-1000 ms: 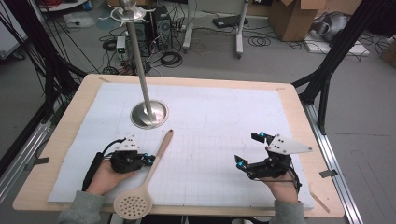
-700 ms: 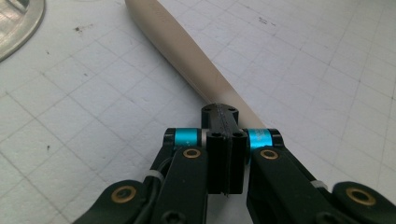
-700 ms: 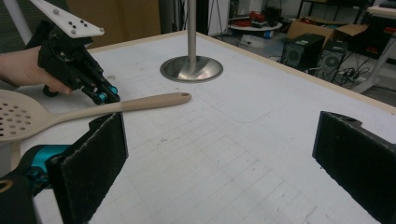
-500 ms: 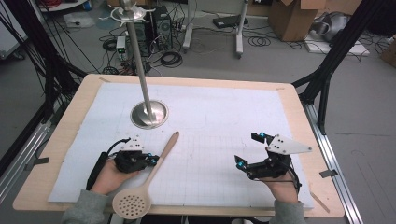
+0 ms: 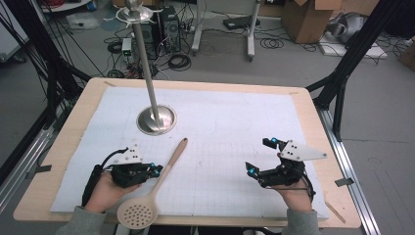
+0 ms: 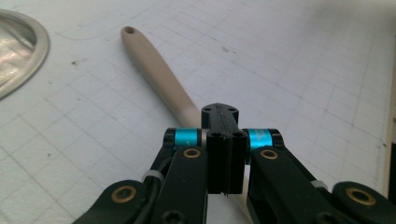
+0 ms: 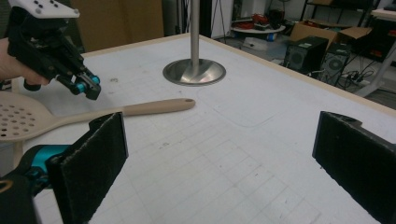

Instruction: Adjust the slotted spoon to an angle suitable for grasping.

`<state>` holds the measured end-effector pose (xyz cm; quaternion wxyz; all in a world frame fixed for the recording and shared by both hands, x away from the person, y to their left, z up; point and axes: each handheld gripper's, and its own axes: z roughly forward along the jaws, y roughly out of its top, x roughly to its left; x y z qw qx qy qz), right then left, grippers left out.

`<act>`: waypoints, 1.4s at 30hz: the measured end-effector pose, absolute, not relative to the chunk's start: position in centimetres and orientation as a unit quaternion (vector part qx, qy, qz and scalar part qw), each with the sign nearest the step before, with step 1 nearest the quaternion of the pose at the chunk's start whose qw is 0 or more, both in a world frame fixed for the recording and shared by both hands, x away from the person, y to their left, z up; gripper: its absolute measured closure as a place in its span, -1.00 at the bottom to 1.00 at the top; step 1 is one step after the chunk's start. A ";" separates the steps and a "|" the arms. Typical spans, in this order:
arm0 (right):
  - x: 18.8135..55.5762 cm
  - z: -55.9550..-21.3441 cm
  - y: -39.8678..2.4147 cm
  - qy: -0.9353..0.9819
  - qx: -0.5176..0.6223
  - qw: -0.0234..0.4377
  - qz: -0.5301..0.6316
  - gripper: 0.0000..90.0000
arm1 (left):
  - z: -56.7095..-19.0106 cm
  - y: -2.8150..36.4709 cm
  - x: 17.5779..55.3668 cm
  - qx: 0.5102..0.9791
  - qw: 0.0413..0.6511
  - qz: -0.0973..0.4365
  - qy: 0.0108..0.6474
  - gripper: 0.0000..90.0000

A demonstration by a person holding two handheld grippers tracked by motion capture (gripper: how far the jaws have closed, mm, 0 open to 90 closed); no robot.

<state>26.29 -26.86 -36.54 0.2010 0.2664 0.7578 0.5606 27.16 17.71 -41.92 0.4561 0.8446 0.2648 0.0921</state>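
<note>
A wooden-edged surface (image 5: 313, 122) covered by a white gridded sheet (image 5: 220, 137) is seen in a workshop, with cables, computer cases and cardboard boxes on the grey floor behind it. At the left, the left hand-held gripper (image 5: 155, 170) is held fully closed, its jaws pressed together beside or over the shaft of a beige slotted spoon (image 5: 161, 178); whether the shaft is pinched cannot be told, since in the left gripper view (image 6: 223, 154) the handle passes under the closed jaws. The spoon's long axis is laid diagonally: its perforated bowl is pointed toward the near edge and overhangs it, and its handle tip, with a hanging hole, is pointed away and rightward, toward the round steel base of an upright pole (image 5: 155, 119). Compared with a second ago, the spoon is seen shifted slightly rightward and forward, and the left hand-held gripper is seen displaced with it. Toward the right, the right hand-held gripper (image 5: 259, 155) is held wide open and empty above the sheet, unmoved.
</note>
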 end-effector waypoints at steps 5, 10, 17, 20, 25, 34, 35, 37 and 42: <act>26.3 -36.5 -26.9 0.756 0.267 0.202 0.563 -0.95 | -41.5 17.0 26.7 0.858 0.440 0.086 0.251 0.99; 26.4 -36.5 -26.9 0.757 0.266 0.201 0.562 -0.95 | -41.9 16.4 26.4 0.868 0.423 0.079 0.246 0.99; 26.3 -36.5 -27.0 0.756 0.267 0.201 0.563 -0.95 | -41.8 16.3 26.3 0.876 0.392 0.071 0.272 0.99; 26.3 -36.5 -27.0 0.757 0.267 0.200 0.562 -0.95 | -41.7 16.1 26.2 0.877 0.391 0.066 0.270 0.99; 26.3 -36.5 -27.0 0.757 0.266 0.201 0.561 -0.95 | -41.8 15.3 26.1 0.884 0.386 0.059 0.255 0.99; 26.3 -36.5 -27.0 0.757 0.268 0.199 0.562 -0.95 | -42.7 14.8 26.0 0.900 0.352 0.057 0.249 0.99; 26.3 -36.5 -27.1 0.756 0.267 0.200 0.563 -0.95 | -42.7 14.8 26.0 0.900 0.351 0.056 0.251 0.99; 26.3 -36.5 -27.1 0.755 0.268 0.200 0.564 -0.95 | -42.8 14.7 25.9 0.905 0.340 0.057 0.248 0.99; 26.2 -36.5 -27.1 0.755 0.269 0.199 0.564 -0.95 | -43.0 15.0 25.9 0.903 0.347 0.052 0.248 0.99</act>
